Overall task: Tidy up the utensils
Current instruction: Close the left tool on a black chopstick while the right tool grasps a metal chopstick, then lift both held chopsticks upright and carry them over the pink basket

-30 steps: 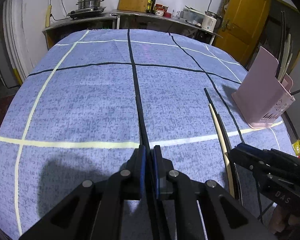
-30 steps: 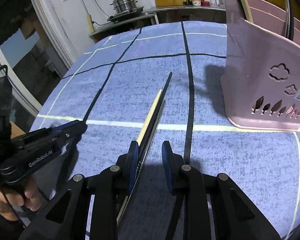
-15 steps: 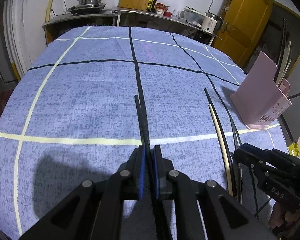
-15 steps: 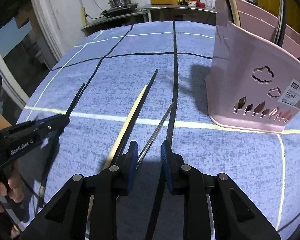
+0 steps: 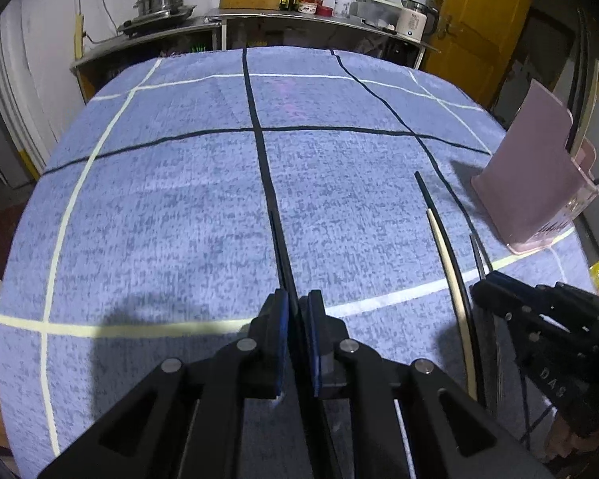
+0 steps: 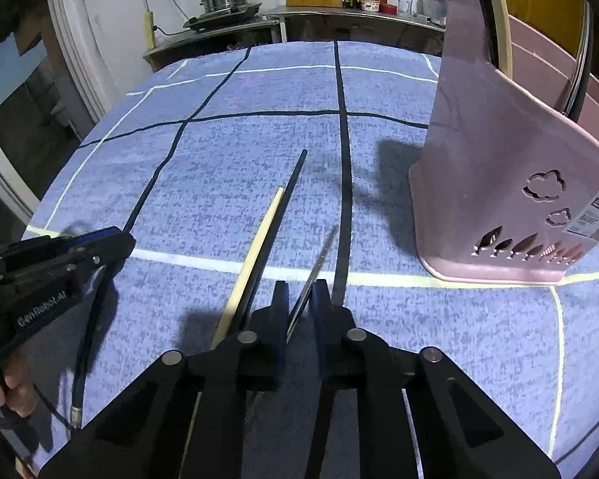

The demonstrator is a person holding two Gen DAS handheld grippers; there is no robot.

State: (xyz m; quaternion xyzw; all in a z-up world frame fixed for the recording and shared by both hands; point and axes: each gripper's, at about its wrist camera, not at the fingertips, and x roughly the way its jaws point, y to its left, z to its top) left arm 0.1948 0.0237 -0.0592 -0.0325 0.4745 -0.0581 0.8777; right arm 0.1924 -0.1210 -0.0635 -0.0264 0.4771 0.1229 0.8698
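While each gripper pinches one chopstick, the pink holder (image 6: 499, 183) stands ahead and to the right of the right gripper (image 6: 299, 299), much nearer that hand than the left.

On the blue checked cloth (image 5: 179, 207), the holder sits upright at the right edge with several sticks already standing in it. Two loose chopsticks, one black (image 6: 275, 215) and one pale (image 6: 255, 247), lie side by side and touching between the two grippers, long axes pointing away from the person. The right gripper's jaws are closing on a thin metal chopstick (image 6: 319, 255), which runs forward between the pads, tip aimed just left of the holder's base. The left gripper (image 5: 297, 307) is clamped tight on a black chopstick (image 5: 279, 247) that points straight ahead, well apart from the holder.
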